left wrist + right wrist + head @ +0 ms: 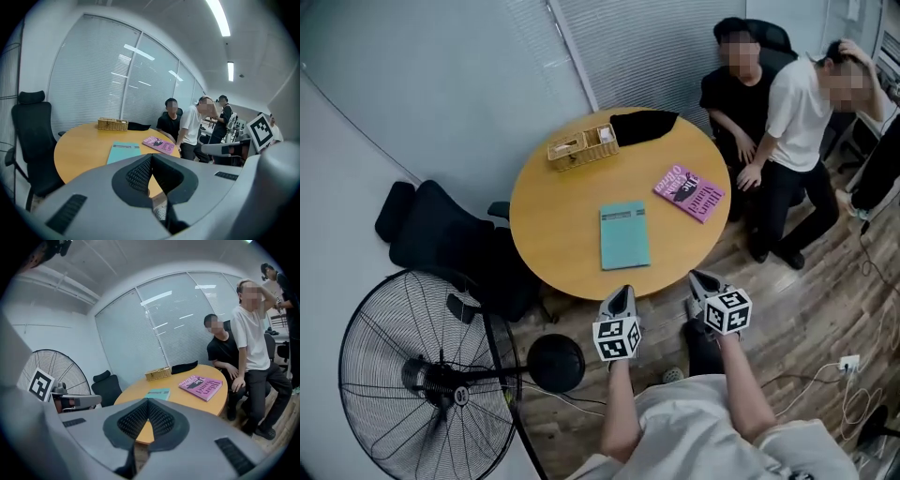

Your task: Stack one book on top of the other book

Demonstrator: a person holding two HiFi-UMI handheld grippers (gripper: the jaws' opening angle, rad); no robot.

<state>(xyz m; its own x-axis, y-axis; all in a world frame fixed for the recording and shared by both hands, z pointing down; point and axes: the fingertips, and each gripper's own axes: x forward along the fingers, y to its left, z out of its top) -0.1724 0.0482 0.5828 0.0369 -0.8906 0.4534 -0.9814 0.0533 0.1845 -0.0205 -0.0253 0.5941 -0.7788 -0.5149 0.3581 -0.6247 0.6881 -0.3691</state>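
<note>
- A round wooden table [555,225], seen from above, stands in a small office with closed blinds along the wall.
- A teal book [624,235] lies flat near the middle of the table. A dark band of print crosses the top of its cover, too small to read.
- A pink-purple book [689,192] lies flat toward the table's right edge, turned at an angle and well apart from the teal book. In the right gripper view its large white lettering starts with "The" and includes "Hilary Mantel". The rest cannot be made out.
- A wicker basket [582,146] sits at the far side of the table, with a black cloth [642,125] just beside it.
- The left gripper [623,292] is held off the table's near edge, over the floor. Its jaws are pressed together with nothing between them.
- The right gripper [699,277] is held beside it, also short of the table edge. Its jaws are likewise closed and empty.
- Each gripper carries a cube printed with black-and-white square markers.
- A person in a black shirt [733,98] sits to the right of the table, and a person in a white shirt [797,112] stands just beside them.
- A black office chair [441,234] stands at the table's left, and a large floor fan [412,375] stands nearer the camera.
</note>
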